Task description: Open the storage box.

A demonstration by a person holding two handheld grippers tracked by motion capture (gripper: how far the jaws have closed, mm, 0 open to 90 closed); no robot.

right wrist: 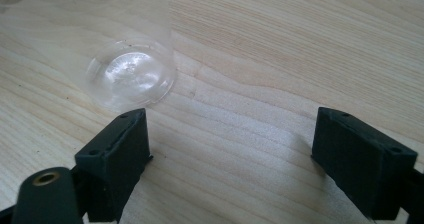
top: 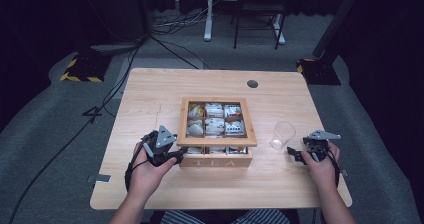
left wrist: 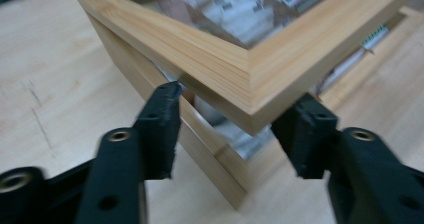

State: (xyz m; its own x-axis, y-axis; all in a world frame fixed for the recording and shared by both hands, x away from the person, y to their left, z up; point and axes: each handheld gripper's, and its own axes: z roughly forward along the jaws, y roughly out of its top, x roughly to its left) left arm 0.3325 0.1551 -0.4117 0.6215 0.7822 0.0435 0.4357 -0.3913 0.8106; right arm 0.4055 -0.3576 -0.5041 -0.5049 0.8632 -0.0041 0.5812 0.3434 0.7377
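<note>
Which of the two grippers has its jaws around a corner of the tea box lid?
The left gripper; the right gripper is open over bare table beside the plastic cup.

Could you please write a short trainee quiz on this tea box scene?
1. True or false: the right hand-held gripper holds the clear cup.
2. What sits between the jaws of the left hand-held gripper? A) a corner of the lid of the tea box; B) a tea bag; C) the cup.
3. What word is on the tea box's front?

Key: 1 false: its jaws stand open and the cup stands apart from them on the table. 2 A. 3 TEA.
</note>
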